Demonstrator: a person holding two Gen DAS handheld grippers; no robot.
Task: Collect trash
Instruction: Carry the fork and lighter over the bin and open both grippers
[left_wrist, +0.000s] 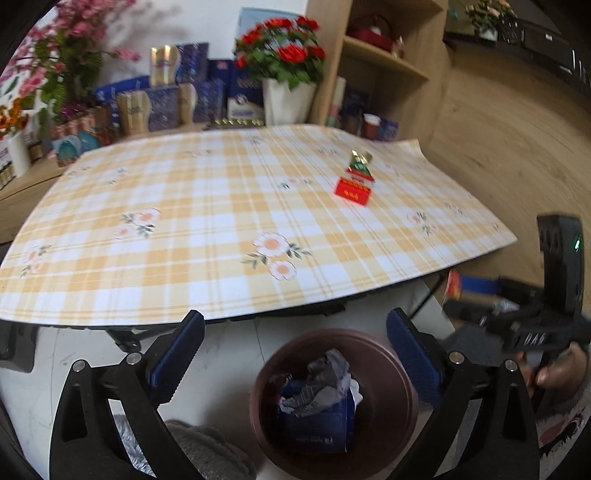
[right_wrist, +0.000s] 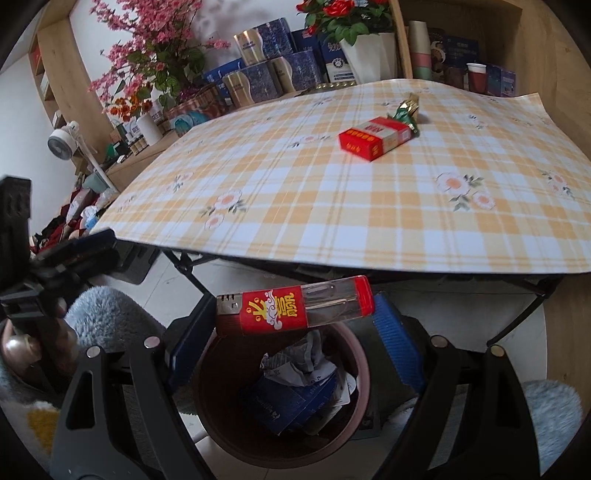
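Lighter (right_wrist: 293, 304) position governs the coming move: it spans the right gripper (right_wrist: 291, 332) crosswise, long axis level and at right angles to the line the gripper points along, metal head toward the left finger, red base toward the right finger (right_wrist: 397, 343). The fingers are clamped on its two ends. Directly below sits the brown bin (right_wrist: 364, 373), its mouth beneath the lighter, so a release from this position would probably drop the lighter inside. The bin stands on the floor under the near edge of the bench (right_wrist: 332, 206) and already holds crumpled paper and a blue carton.

The left gripper (left_wrist: 295, 354) hangs over the same bin (left_wrist: 402, 384), fingers spread wide apart with nothing between them. Its pads (left_wrist: 177, 356) frame the bin mouth in the left wrist view.

Remaining trash lies on the bench: a red box (right_wrist: 375, 138), with a green and gold wrapper (right_wrist: 406, 110) touching its far end. Both lie toward the far right of the bench, well apart from either gripper. Neither gripper is clearly nearer from these views.

Limits of view: the left wrist view is motion-blurred. The left finger pad of the right gripper is largely covered by the lighter. The bin base is cut off, and its deeper contents cannot be made out.
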